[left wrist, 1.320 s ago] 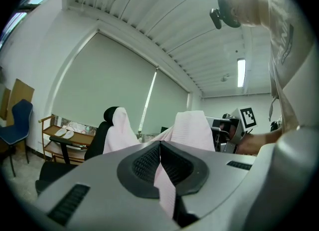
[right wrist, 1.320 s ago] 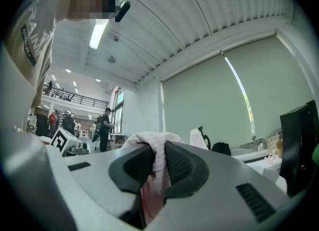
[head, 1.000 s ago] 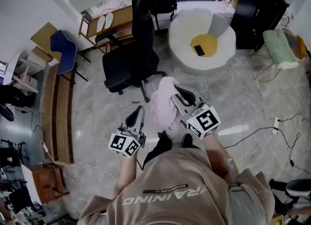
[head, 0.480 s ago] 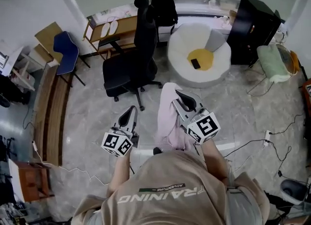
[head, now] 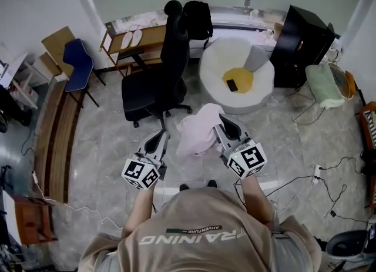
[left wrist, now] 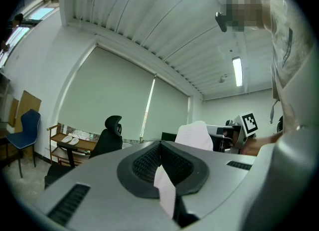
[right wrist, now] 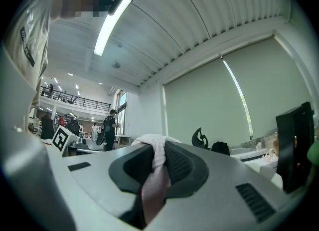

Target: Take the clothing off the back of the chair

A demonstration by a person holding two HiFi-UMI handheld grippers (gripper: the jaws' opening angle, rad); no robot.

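Note:
A pale pink garment [head: 197, 133] hangs bunched in the air, clear of the black office chair [head: 157, 74] behind it. My right gripper [head: 218, 122] is shut on it. In the right gripper view the cloth [right wrist: 152, 187] is pinched between the pads and spills over the tips of the right gripper [right wrist: 157, 155]. My left gripper [head: 158, 140] is held level to the garment's left, apart from the bundle. Its jaws [left wrist: 159, 147] are together, with a thin pale strip in the seam that I cannot identify. That view also shows the garment [left wrist: 195, 135] and the chair [left wrist: 107, 137].
A white round seat [head: 218, 74] with a yellow cushion and a phone stands behind the garment. A black cabinet [head: 302, 30] is at the back right, a wooden rack [head: 132, 36] and a blue chair [head: 76, 59] at the back left. Cables [head: 314, 174] trail on the floor at right.
The garment hung long below the right gripper half a second ago and is now gathered higher beside it. Both grippers have lifted a little.

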